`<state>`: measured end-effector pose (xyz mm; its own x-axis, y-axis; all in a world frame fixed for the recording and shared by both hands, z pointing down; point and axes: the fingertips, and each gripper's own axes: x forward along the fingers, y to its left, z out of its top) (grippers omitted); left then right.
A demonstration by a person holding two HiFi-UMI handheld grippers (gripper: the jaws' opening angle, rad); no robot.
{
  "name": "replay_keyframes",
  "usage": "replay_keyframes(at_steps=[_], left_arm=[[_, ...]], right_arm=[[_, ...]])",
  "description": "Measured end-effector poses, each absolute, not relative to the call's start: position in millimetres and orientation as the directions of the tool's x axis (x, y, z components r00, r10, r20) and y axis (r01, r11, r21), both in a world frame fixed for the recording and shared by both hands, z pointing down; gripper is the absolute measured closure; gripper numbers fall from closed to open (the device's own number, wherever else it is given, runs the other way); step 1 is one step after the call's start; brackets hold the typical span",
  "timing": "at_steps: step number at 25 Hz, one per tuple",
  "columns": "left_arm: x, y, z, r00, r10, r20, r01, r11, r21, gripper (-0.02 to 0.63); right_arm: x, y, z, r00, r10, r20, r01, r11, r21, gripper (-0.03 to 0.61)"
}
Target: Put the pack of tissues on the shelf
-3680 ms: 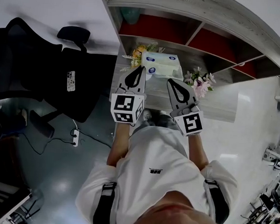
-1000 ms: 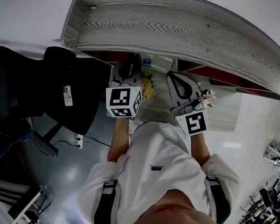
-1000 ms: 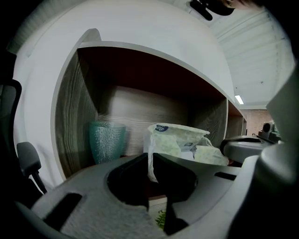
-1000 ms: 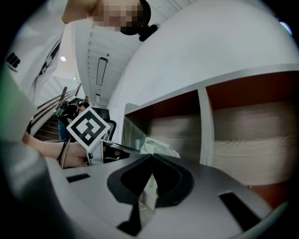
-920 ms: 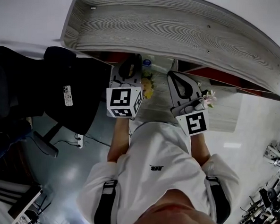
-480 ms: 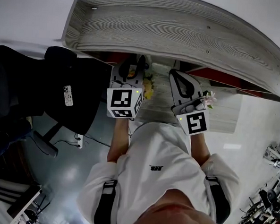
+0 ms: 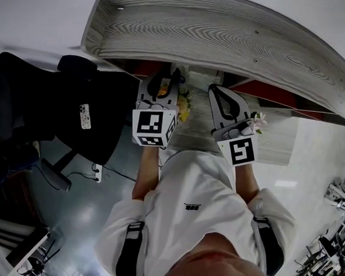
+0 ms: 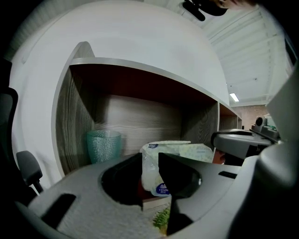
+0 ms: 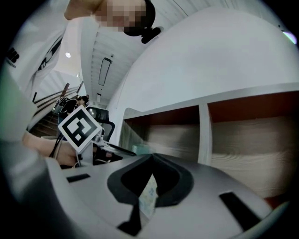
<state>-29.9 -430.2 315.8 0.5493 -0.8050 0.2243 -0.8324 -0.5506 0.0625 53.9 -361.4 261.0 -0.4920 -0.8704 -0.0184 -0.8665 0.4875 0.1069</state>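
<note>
Pack of tissues [image 8: 175, 151] lies on the floor of the shelf's [image 7: 225, 38] left-end compartment, just right of a teal cup [image 8: 103, 145] that stands against the compartment's left wall. The left gripper [image 8: 150, 161] points into that compartment with its jaws a little apart. The pack's near end shows in the gap, and whether the jaws touch it cannot be told. The right gripper [image 9: 150, 158] has its jaws closed at the tips, pinching a thin fold of the pack's wrapper between them. In the head view both forearms reach straight forward from the body, roughly parallel. Both grippers are pushed in under the front edge of the shelf's top board, and their marker cubes [image 7: 153, 127] face up toward the camera.
</note>
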Motion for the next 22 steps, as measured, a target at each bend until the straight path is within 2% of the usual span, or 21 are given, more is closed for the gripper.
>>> replay_keyframes(at_steps=[22], left_arm=[[-37,-387,288,0.562,-0.81,0.169,-0.825,-0.563,0.044,0.502]], right_arm=[[36,-320,249,-0.519,-0.854,-0.047,-0.851,0.51,0.12,0.552]])
